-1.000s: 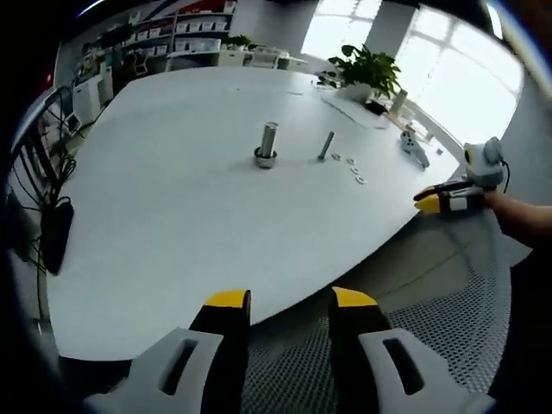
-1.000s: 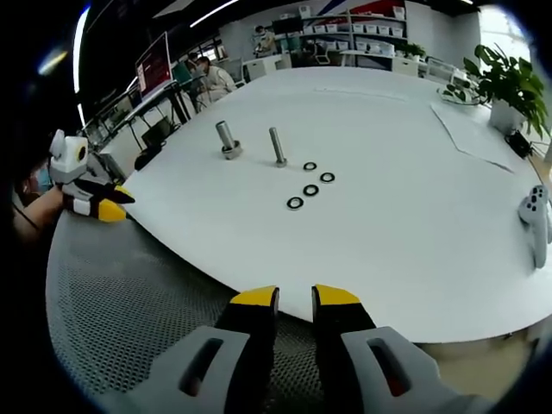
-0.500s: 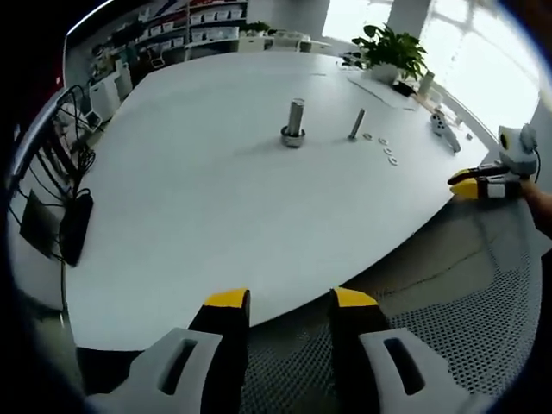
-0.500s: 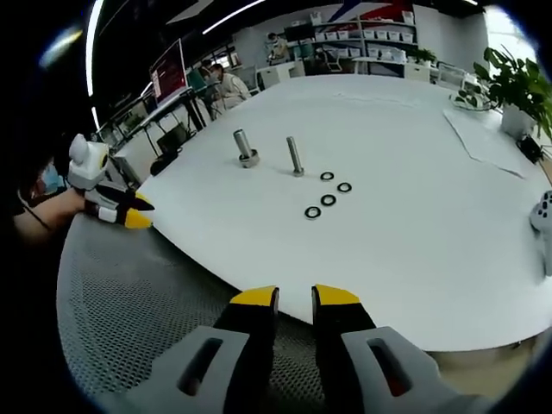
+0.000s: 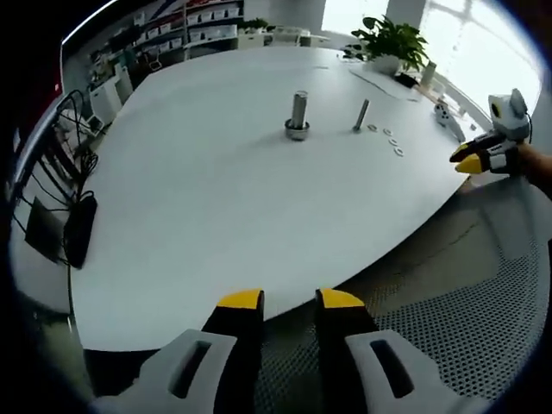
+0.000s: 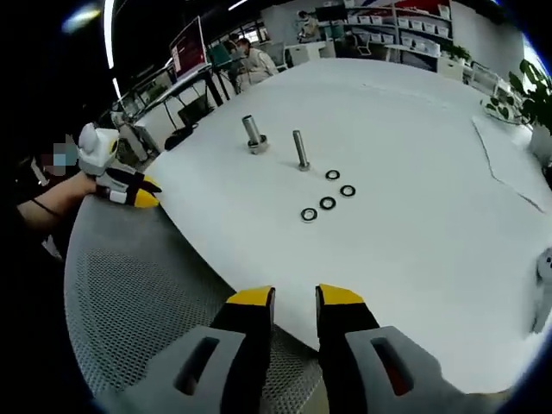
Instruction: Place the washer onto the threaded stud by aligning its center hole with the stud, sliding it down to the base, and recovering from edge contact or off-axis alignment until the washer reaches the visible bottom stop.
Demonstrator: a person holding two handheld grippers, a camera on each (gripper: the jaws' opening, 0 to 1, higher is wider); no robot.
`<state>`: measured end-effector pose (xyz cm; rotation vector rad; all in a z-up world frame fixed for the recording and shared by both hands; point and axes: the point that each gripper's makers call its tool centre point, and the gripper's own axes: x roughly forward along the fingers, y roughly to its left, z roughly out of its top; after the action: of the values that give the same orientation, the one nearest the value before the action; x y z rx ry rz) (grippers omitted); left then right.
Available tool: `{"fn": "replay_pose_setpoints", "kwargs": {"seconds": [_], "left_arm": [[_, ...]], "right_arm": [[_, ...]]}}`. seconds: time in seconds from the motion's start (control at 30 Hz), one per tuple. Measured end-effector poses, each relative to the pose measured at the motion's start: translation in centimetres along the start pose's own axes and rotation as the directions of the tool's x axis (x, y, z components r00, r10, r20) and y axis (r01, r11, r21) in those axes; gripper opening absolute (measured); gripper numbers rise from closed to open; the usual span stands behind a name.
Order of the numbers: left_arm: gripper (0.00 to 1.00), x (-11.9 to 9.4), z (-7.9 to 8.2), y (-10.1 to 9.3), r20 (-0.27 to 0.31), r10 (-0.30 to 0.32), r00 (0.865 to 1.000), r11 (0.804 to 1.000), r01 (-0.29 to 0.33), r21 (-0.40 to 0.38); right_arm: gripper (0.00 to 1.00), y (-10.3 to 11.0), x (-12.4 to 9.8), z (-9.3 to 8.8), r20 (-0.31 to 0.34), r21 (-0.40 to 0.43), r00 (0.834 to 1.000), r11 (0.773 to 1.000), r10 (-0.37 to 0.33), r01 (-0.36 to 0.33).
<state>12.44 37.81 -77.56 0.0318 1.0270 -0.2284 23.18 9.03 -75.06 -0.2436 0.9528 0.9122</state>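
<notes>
On the white table [image 5: 198, 190] stand a thick metal post with a collar at its base [image 5: 297, 115] and a thinner threaded stud [image 5: 361, 115], with several washers [image 5: 386, 138] in a row beside it. The right gripper view has the post [image 6: 253, 134], the stud [image 6: 300, 148] and the dark-ringed washers [image 6: 327, 203] lying flat, apart from the stud. My left gripper [image 5: 289, 302] hangs over the table's near edge, open and narrow, with nothing in it. My right gripper [image 6: 295, 297] is also open and holds nothing. Each gripper appears in the other's view: right gripper [image 5: 470, 162], left gripper [image 6: 142, 191].
A grey mesh chair seat [image 6: 129, 285] lies below both grippers in front of the table's edge. A potted plant [image 5: 392, 39] and sheets of paper sit at the far end. A white controller [image 6: 543, 276] lies near the edge. A black bag and cables [image 5: 78, 228] hang off the left side.
My left gripper's jaws have narrowed. Both views have shifted with the hands, and the right view now looks down more steeply at the washers. Nothing on the table has moved.
</notes>
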Motion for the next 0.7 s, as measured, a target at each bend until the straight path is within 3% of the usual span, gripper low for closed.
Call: {"fn": "replay_pose_setpoints", "kwargs": {"seconds": [0.1,0.27,0.7], "left_arm": [[0.18,0.0,-0.1,-0.2,0.001,-0.011,1.0,1.0,0.011,-0.016],[0.22,0.1,-0.4,-0.1,-0.023,-0.01,1.0,1.0,0.01,-0.013],[0.1,0.5,-1.1,0.9,-0.059,0.052,0.997,0.998,-0.051,0.029]], "right_arm": [[0.22,-0.4,0.7,1.3,-0.018,-0.025,1.0,1.0,0.016,-0.016],[0.22,-1.6,2.5,2.8,-0.064,-0.099,0.998,0.995,0.018,-0.024],[0.22,-3.6,6.4,4.0,-0.216,-0.24,0.976,0.969,0.004,-0.057]]}}
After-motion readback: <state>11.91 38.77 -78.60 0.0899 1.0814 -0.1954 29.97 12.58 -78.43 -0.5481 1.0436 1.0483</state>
